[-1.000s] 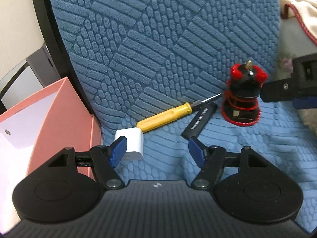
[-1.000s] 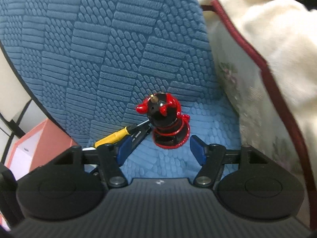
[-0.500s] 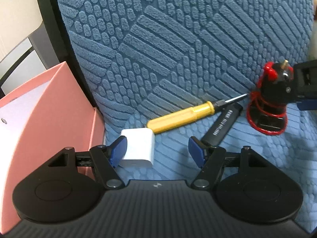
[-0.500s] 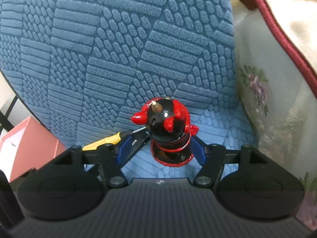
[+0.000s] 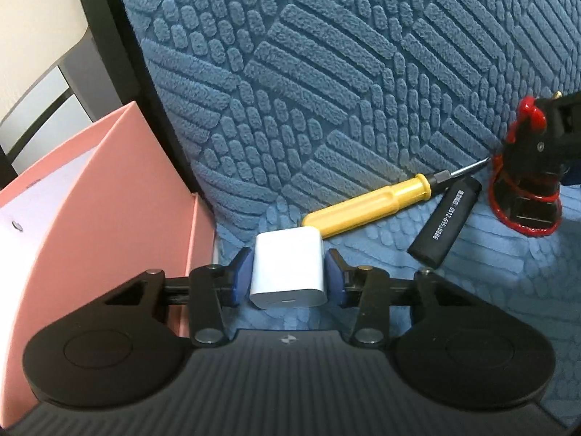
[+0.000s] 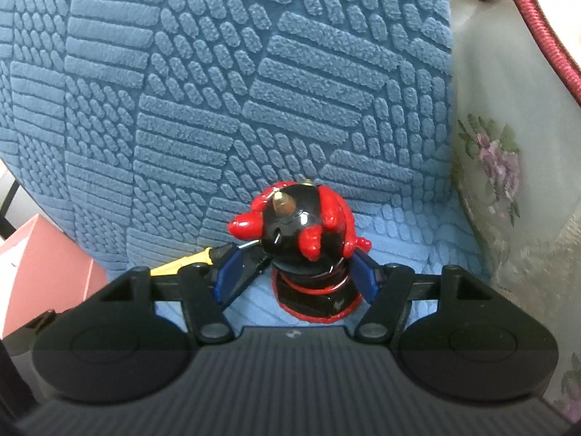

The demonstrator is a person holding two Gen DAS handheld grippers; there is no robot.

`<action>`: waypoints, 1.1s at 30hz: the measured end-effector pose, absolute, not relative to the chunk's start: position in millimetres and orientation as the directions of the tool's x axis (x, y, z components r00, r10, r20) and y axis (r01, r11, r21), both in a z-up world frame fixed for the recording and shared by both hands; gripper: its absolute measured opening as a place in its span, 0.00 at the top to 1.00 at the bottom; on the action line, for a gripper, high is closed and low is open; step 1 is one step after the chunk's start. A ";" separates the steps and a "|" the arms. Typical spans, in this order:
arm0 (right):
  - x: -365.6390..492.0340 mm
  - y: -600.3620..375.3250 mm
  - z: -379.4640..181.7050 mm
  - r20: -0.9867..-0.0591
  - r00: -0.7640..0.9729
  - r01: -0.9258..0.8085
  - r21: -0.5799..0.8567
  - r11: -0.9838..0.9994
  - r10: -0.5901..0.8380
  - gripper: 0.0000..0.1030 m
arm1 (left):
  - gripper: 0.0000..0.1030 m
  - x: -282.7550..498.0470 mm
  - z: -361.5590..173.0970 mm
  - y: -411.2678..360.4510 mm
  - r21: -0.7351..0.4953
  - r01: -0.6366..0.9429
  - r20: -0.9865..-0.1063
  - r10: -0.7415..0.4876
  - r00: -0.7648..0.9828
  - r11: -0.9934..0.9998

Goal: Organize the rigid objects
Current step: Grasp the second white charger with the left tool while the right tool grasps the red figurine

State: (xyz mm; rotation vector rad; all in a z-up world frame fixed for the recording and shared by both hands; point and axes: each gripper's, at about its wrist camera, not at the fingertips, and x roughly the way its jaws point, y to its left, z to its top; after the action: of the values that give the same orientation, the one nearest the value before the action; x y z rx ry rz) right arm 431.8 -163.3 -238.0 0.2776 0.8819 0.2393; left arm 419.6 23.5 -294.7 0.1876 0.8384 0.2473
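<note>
Closing around a white charger block [image 5: 287, 268], the left gripper [image 5: 287, 277] has its two blue pads at the block's left and right sides, so near that no gap shows; whether they already press cannot be told for sure, though they appear to touch. The block lies on a blue textured cushion [image 5: 326, 72], at the front edge of the seat, just beside a pink box [image 5: 109, 196] that stands open to its left. Behind the block lies a yellow-handled screwdriver [image 5: 370, 205], its metal tip pointing toward a red and black figurine [image 5: 523, 181] at the far right. A black stick with white digits printed on it [image 5: 445, 221] lies slanted just beside the screwdriver's shaft, between the block and the figurine.

The right gripper [image 6: 294, 276] is spread wide around the same red and black figurine [image 6: 301, 239], which stands upright on the blue cushion [image 6: 254, 91]. The right pad sits close against the figurine's lower body, while a clear gap separates the left pad from it, so it is not clamped. The screwdriver's yellow handle [image 6: 181, 262] peeks out behind the left finger. A floral cloth [image 6: 508, 189] lies to the right of the cushion.
</note>
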 end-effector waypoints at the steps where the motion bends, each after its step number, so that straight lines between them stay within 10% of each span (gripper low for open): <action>1: 432.4 -162.4 -237.6 -0.725 0.613 -0.092 0.329 0.940 0.314 0.36 | 0.52 418.4 -295.4 23.0 0.268 -0.133 -0.707 0.288 0.645 0.954; 33: 327.2 -155.5 -221.1 -0.787 0.553 -0.116 0.251 0.961 0.272 0.48 | 0.52 313.1 -251.2 3.1 0.019 -0.001 -0.774 0.015 0.633 1.000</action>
State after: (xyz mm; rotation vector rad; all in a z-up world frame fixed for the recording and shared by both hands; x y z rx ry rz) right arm 327.2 -155.5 -221.1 0.1776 0.9582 0.2310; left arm 313.1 3.1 -251.2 0.0176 0.8849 0.0092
